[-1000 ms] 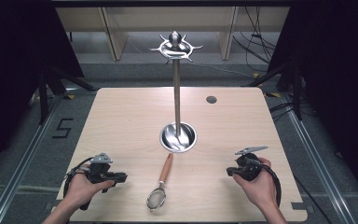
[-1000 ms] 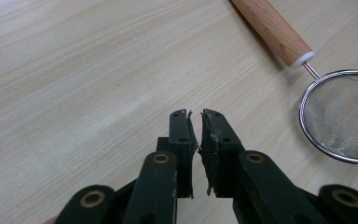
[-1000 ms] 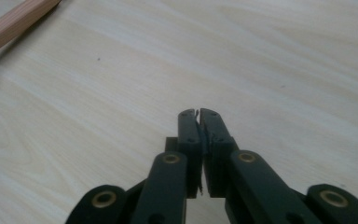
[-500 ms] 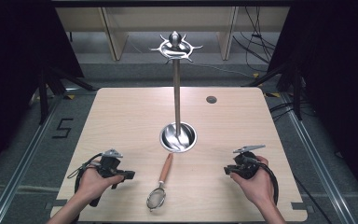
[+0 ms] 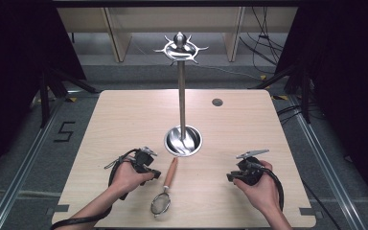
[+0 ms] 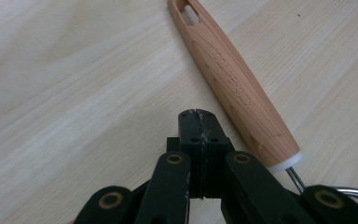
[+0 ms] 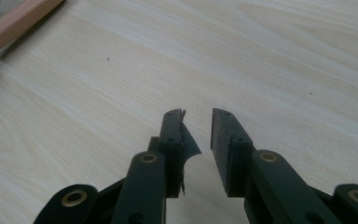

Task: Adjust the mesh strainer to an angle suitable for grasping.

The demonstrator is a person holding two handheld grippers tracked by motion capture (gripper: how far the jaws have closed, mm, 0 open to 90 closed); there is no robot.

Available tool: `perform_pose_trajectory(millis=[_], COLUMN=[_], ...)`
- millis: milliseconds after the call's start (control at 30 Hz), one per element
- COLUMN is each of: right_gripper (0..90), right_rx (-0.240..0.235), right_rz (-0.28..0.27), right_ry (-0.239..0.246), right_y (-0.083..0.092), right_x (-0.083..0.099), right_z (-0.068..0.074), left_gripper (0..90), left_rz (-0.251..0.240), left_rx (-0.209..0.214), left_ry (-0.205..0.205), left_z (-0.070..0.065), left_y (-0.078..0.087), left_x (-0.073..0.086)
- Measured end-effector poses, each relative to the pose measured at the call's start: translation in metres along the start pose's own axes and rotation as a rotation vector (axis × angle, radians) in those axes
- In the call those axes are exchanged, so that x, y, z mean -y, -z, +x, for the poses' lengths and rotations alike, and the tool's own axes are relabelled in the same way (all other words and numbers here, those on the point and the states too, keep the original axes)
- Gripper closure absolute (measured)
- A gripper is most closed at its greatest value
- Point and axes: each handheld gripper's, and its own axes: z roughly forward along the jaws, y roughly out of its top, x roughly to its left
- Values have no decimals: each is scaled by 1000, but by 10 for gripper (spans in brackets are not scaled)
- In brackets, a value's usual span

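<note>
A small mesh strainer with a wooden handle (image 5: 168, 178) lies near the table's front edge, its mesh bowl toward me. My left gripper (image 5: 156, 173) sits just left of that handle, held in a hand. In the left gripper view its jaws are pressed together with nothing between them (image 6: 198, 115), and the handle (image 6: 233, 84) runs past on their right, apart from them. My right gripper (image 5: 230, 177) rests at the front right. Its jaws have just been opening and stand slightly apart over bare wood (image 7: 198, 114). The handle's end (image 7: 14, 21) shows far off at that view's upper left.
A tall metal stand (image 5: 181, 96) with hooks at its top rises from a shiny round base (image 5: 194, 139) at the table's middle. A small dark hole (image 5: 217, 102) marks the far right of the wooden table (image 5: 124, 115). Dark floor and shelving surround it.
My left hand has slid right, bringing its gripper up beside the strainer's handle. The right hand has stayed where it was.
</note>
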Motion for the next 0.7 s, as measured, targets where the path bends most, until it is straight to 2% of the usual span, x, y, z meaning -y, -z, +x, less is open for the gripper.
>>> perform_pose_trajectory(millis=[67,133,533,700], right_gripper=[746,741,727,716], right_rx=[1,2,4,-5], right_rz=[1,0,10,19], right_ry=[-10,-6,-7,-5], right_y=[0,1,0,-2], right_x=[0,0,0,0], right_z=[1,1,-1,2], left_gripper=[891,891,890,890], left_rz=[15,9,18,16], left_rx=[-6,-2,49,49], left_ry=[-6,-10,-54,-67], left_z=[-4,-8,-40,-41], left_y=[-4,-7,-28,-30], left_x=[-2,-4,-17,-19])
